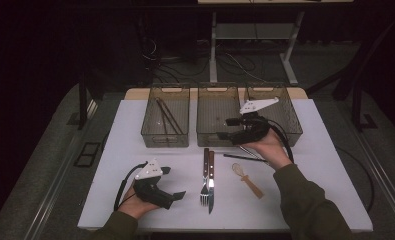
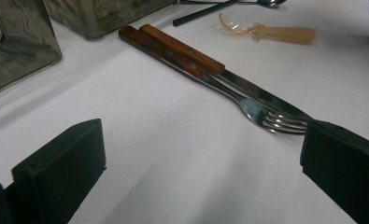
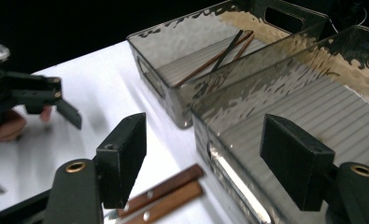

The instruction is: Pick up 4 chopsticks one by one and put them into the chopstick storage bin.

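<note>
So far the sorting looks barely begun: the fork (image 1: 204,186) and knife (image 1: 211,181) lie side by side on the white table (image 1: 135,150), just in front of the middle bin (image 1: 217,114). Right of them lie a small wooden spoon (image 1: 247,179) and a dark-handled spoon (image 1: 240,157). Only the left bin (image 1: 166,121) holds chopsticks (image 1: 168,116). The right gripper (image 1: 229,129) hovers at the middle bin's front, jaws apart and empty. The left gripper (image 1: 177,196) rests left of the fork, jaws wide, empty.

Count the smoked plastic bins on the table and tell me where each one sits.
3, in a row at the table's far edge: the left bin holding chopsticks, the middle bin, and the right bin, partly hidden behind the right gripper.
</note>
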`<control>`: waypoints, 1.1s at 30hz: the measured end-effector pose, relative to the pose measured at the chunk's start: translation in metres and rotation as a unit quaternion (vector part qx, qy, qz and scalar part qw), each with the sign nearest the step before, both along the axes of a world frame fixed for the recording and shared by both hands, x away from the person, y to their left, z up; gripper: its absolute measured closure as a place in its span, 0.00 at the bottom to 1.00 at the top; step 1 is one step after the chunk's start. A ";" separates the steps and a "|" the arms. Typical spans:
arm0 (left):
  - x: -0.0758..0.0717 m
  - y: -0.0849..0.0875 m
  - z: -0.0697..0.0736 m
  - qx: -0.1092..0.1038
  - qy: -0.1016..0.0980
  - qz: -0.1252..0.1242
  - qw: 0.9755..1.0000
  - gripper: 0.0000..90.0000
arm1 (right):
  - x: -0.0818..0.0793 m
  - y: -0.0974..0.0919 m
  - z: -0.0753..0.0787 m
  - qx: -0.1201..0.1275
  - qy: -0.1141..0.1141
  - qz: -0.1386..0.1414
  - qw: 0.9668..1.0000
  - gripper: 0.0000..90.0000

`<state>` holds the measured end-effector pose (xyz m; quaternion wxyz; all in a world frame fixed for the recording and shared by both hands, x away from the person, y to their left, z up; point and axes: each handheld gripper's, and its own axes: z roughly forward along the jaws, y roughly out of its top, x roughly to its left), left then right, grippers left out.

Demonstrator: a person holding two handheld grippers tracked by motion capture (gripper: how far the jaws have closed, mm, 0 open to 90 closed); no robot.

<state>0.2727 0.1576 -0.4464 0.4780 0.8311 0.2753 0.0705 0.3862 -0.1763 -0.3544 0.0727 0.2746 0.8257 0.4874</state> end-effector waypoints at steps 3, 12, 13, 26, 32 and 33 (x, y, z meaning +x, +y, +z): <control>0.000 -0.001 -0.001 0.003 -0.001 -0.005 1.000 0.00 | -0.007 -0.011 -0.002 0.002 -0.004 0.001 1.000 0.35; 0.000 -0.001 0.000 0.006 -0.009 0.000 1.000 0.00 | -0.024 -0.032 -0.013 -0.004 -0.009 0.009 1.000 0.34; 0.000 -0.001 0.000 0.008 -0.010 0.000 1.000 0.00 | -0.026 -0.035 -0.014 -0.002 -0.009 0.009 1.000 0.34; -0.003 -0.002 0.004 0.016 -0.016 0.001 1.000 0.00 | -0.040 -0.074 -0.030 -0.008 0.024 -0.001 1.000 0.41; -0.003 0.000 0.004 0.014 -0.018 0.001 1.000 0.00 | -0.043 -0.091 -0.038 -0.036 0.041 -0.019 0.998 0.44; -0.003 -0.001 0.005 0.013 -0.018 0.001 1.000 0.00 | -0.043 -0.094 -0.040 -0.039 0.044 -0.023 0.998 0.44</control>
